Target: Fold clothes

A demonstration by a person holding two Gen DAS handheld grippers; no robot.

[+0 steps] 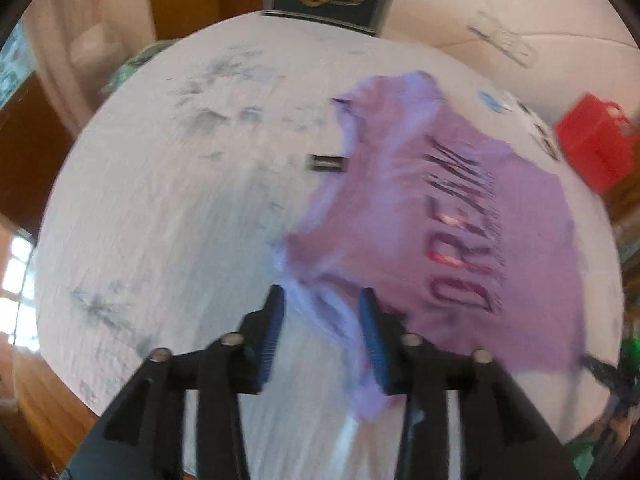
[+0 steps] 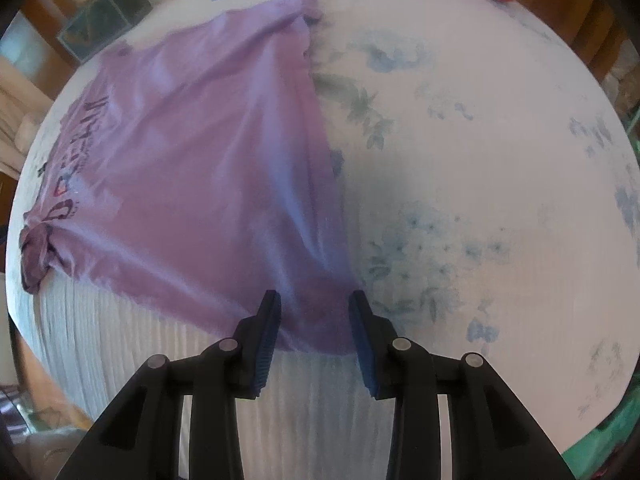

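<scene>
Left tongs (image 1: 322, 300): spread wide, blue pads on either side of a bunched lilac fold of the purple T-shirt (image 1: 460, 224); whether the pads press the cloth cannot be told through the blur. Right tongs (image 2: 314, 304): likewise spread, straddling the shirt's near corner, pads apart from each other with cloth lying between.

Spread across the white bed sheet (image 2: 460, 160) with faint blue floral print, filling the 9 to 12 o'clock part of the right wrist view. Printed on the chest in dark letters, read sideways in the left wrist view: "DREAM". Small black label (image 1: 327, 163) at the shirt's edge, lettering unreadable. Red bag (image 1: 596, 148) at 2 o'clock, beyond the bed.
</scene>
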